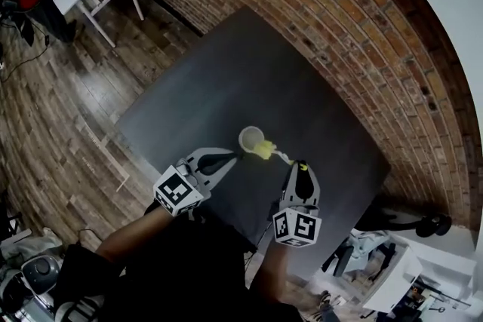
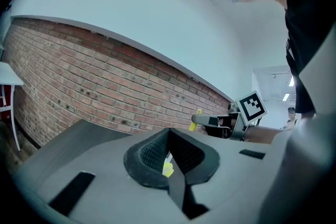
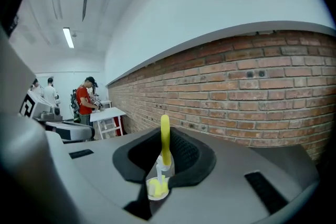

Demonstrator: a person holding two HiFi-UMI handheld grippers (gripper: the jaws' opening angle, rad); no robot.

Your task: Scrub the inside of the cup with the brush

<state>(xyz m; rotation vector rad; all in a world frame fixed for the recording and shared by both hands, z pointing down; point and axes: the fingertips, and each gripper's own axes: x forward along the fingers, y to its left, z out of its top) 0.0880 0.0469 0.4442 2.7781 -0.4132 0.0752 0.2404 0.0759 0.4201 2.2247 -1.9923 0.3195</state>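
Yellow foam at the head of the brush (image 1: 265,150) sits at the mouth of the pale cup (image 1: 250,136), over its near-right rim. In the right gripper view the head shows inside the cup's round opening, so the scrubbing step looks to be in hand. The cup stands near the middle of the dark grey worktop (image 1: 226,79), with the brick wall (image 1: 317,19) beyond. The right hand-held gripper (image 1: 301,167) lies just near and right of the cup, its jaws closed on the brush's yellow handle, which stands upright between them. The left hand-held gripper (image 1: 232,156) comes in from the near left. Its jaws are drawn almost together on a thin pale sliver that I take to be the cup's wall, so it steadies the cup at the rim. The next move probably calls for pushing the head deeper and working it round the inner wall while the left grip resists the twist. A thin cup pinched at one edge could tip or slip.
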